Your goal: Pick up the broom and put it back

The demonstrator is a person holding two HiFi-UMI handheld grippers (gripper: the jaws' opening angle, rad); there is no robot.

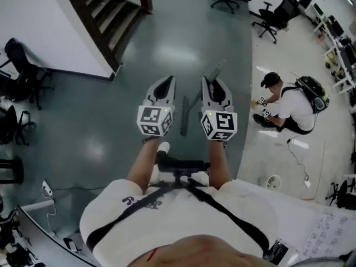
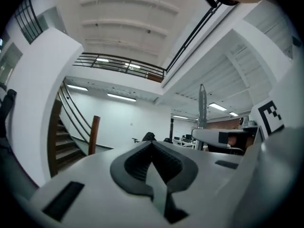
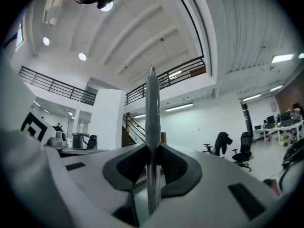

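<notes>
The broom's grey metal handle [image 3: 152,103] stands upright between the jaws of my right gripper [image 3: 152,148], which is shut on it. In the head view the handle's upper end [image 1: 217,69] sticks out past the right gripper [image 1: 212,83], and a dark narrow part, probably the broom's lower end [image 1: 184,115], shows between the two grippers. My left gripper [image 1: 166,82] is held level beside the right one. Its jaws [image 2: 153,144] are shut with nothing in them. From the left gripper view the handle [image 2: 202,106] rises at the right.
A staircase [image 1: 103,13] with a brown post climbs at the upper left. A person [image 1: 289,107] with a backpack crouches on the pale floor to the right, near a cable and a small reel [image 1: 272,181]. Office chairs [image 1: 275,15] stand at the back and at the left edge.
</notes>
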